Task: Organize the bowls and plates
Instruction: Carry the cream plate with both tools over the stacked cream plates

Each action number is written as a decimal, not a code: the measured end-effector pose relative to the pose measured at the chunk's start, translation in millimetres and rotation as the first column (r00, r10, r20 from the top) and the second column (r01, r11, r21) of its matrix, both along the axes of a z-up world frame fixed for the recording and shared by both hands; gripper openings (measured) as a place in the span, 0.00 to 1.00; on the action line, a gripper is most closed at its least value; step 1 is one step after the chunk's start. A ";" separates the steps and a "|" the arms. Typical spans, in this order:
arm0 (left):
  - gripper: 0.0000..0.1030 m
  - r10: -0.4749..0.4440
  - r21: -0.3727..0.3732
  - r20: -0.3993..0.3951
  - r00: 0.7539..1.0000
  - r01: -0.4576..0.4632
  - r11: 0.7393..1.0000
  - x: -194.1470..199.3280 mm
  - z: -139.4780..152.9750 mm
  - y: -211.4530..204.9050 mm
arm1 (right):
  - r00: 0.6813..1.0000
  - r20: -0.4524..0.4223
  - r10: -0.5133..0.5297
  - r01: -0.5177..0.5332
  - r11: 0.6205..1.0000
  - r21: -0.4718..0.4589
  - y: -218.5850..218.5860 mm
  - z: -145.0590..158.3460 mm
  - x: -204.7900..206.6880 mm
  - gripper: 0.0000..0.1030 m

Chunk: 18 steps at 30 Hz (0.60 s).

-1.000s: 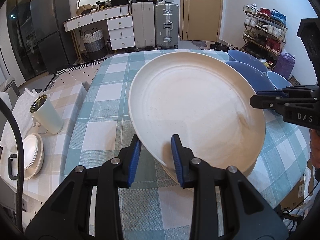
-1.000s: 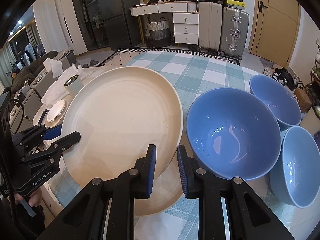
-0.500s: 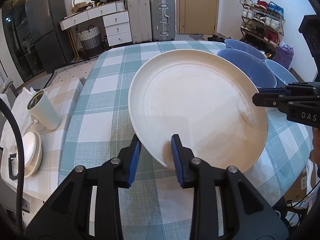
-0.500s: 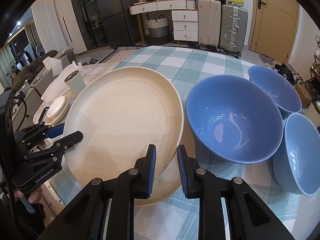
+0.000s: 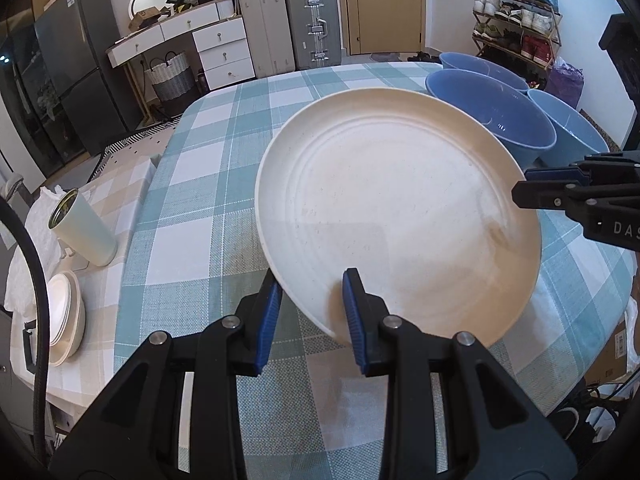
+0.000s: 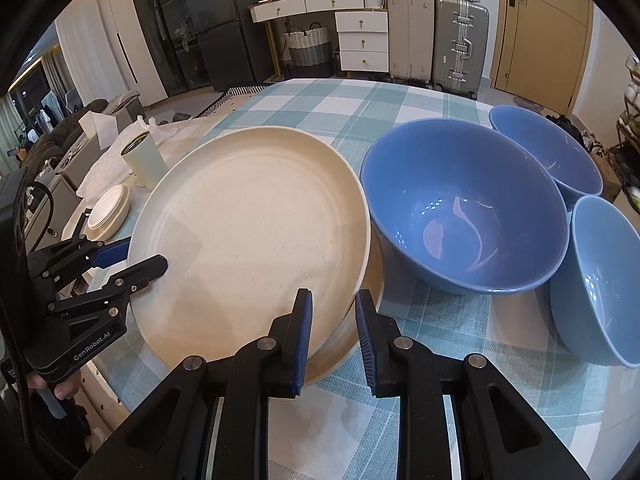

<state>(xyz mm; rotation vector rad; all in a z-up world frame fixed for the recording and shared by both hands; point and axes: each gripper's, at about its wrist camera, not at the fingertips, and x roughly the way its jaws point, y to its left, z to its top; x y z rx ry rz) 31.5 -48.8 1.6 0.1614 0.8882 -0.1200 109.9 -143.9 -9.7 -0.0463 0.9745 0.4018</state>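
A large cream plate (image 5: 396,216) (image 6: 256,240) is held over the checked table by its two opposite rims. My left gripper (image 5: 312,312) is shut on the near rim in the left wrist view and shows at the left (image 6: 136,260) in the right wrist view. My right gripper (image 6: 334,332) is shut on the rim beside the bowls and shows at the right (image 5: 532,188). Just under the held plate a second cream plate (image 6: 375,276) peeks out. Three blue bowls (image 6: 460,208) (image 5: 492,112) stand close together to its right.
A pale cup (image 5: 80,232) and a stack of small white plates (image 5: 64,312) sit on a beige-checked side table at the left. The teal-checked table (image 5: 224,168) has bare cloth beyond the plate. Its front edge is close below the grippers.
Both grippers have come down with the cream plate between them. It now sits lower over the second plate, hiding more of it.
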 end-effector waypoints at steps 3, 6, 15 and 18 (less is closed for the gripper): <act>0.26 -0.002 -0.007 -0.015 1.000 0.002 1.000 1.8 -5.3 1.9 | 1.000 -0.002 -0.001 0.001 1.000 -0.006 1.3 -2.4 -2.0 0.23; 0.26 -0.004 -0.005 -0.025 1.000 0.004 1.000 4.1 -8.7 4.2 | 1.000 -0.008 0.001 -0.001 1.000 -0.008 4.3 -5.4 -0.8 0.23; 0.27 -0.009 0.003 -0.045 0.999 0.009 1.000 11.5 -21.2 2.0 | 1.000 -0.011 -0.008 0.008 0.999 -0.048 9.0 -15.0 4.6 0.23; 0.27 -0.009 0.005 -0.048 0.999 0.010 1.000 14.3 -24.2 0.5 | 1.000 -0.006 -0.010 0.010 0.998 -0.062 9.9 -15.1 5.6 0.23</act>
